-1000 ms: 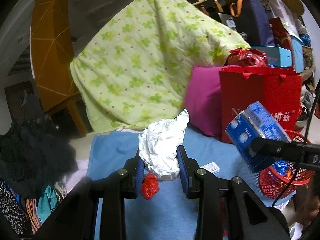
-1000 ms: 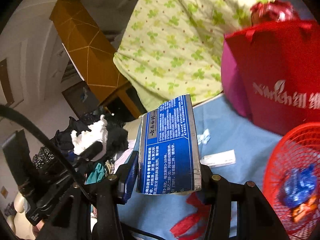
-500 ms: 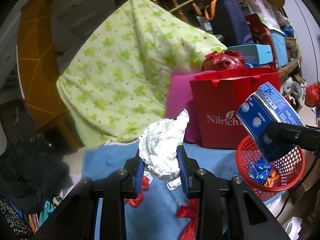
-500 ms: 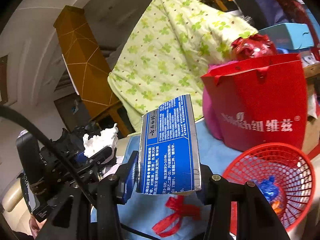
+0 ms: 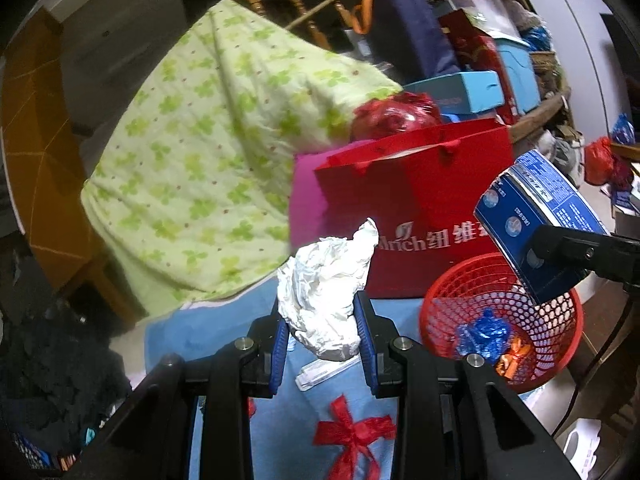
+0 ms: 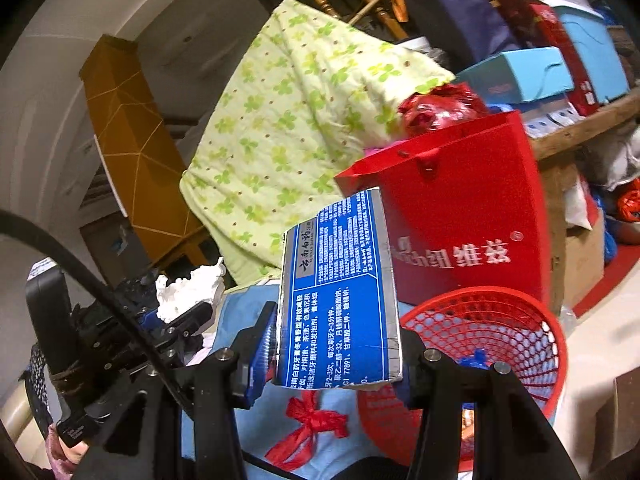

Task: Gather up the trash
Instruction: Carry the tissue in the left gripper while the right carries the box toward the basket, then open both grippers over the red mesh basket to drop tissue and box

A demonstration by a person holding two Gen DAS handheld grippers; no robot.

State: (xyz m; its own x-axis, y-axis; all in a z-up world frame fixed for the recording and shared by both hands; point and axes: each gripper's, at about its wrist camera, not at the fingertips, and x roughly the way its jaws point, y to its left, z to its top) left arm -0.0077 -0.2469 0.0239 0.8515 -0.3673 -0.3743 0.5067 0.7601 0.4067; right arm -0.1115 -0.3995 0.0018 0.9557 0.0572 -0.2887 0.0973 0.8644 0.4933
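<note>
Your left gripper [image 5: 323, 332] is clamped on a crumpled white paper wad [image 5: 326, 284], pads pressed into both its sides, above the blue cloth [image 5: 208, 336]. Your right gripper [image 6: 334, 354] grips a blue carton [image 6: 340, 308] across its width, upright and slightly tilted. In the left view the carton [image 5: 536, 224] hangs over the far rim of the red basket [image 5: 452, 300], which sits at the cloth's edge, in front of the red bag [image 5: 432, 184], with blue and orange wrappers [image 5: 486, 334] inside. A red ribbon bow [image 5: 352, 436] and a small white packet [image 5: 324, 370] lie on the cloth below the wad.
</note>
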